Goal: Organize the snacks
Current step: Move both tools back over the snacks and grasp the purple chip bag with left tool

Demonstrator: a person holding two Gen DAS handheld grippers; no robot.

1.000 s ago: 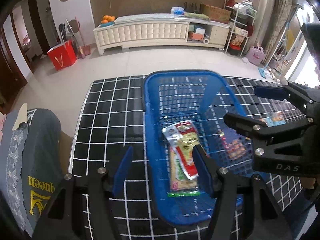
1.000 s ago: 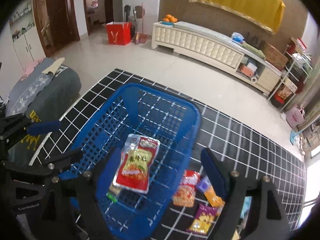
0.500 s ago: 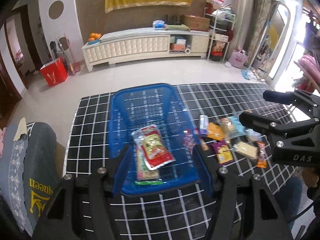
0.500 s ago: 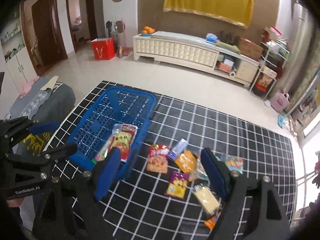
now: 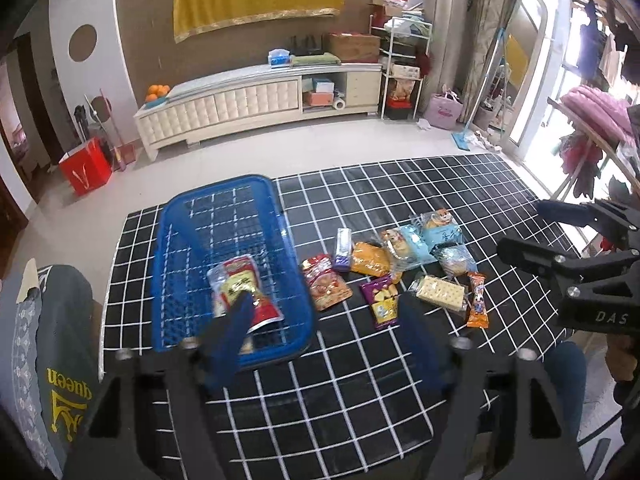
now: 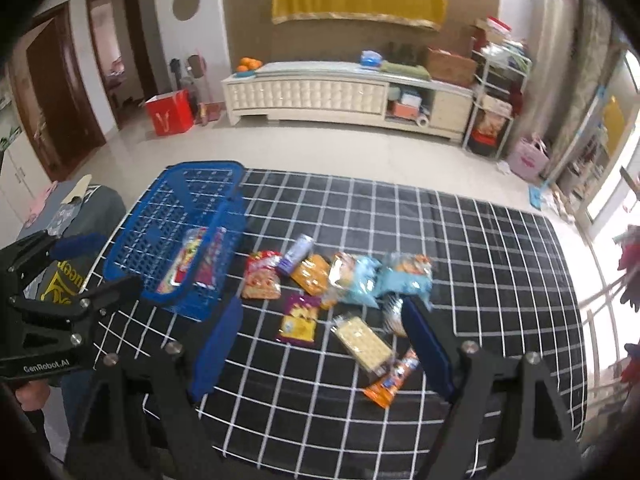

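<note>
A blue mesh basket (image 5: 180, 240) (image 6: 176, 208) stands on the left of a black grid-patterned table and holds a red and yellow snack pack (image 5: 244, 292) (image 6: 192, 264). Several snack packs lie to its right: a red pack (image 5: 326, 286) (image 6: 260, 276), a purple pack (image 5: 382, 300) (image 6: 298, 318), a cracker pack (image 5: 440, 292) (image 6: 364, 340), an orange bar (image 5: 478, 300) (image 6: 394, 378) and light blue bags (image 5: 436, 232) (image 6: 368, 276). My left gripper (image 5: 326, 336) is open and empty, high above the basket's near end. My right gripper (image 6: 320, 344) is open and empty above the loose packs.
The table (image 5: 360, 400) (image 6: 480, 240) ends close below both grippers. A grey garment with yellow lettering (image 5: 56, 360) lies off its left edge. A white TV cabinet (image 5: 256, 100) and a red bag (image 5: 86, 166) stand on the far floor.
Both grippers have pulled up and back from the basket. The loose packs right of the basket have come into view. The red and yellow pack stays in the basket.
</note>
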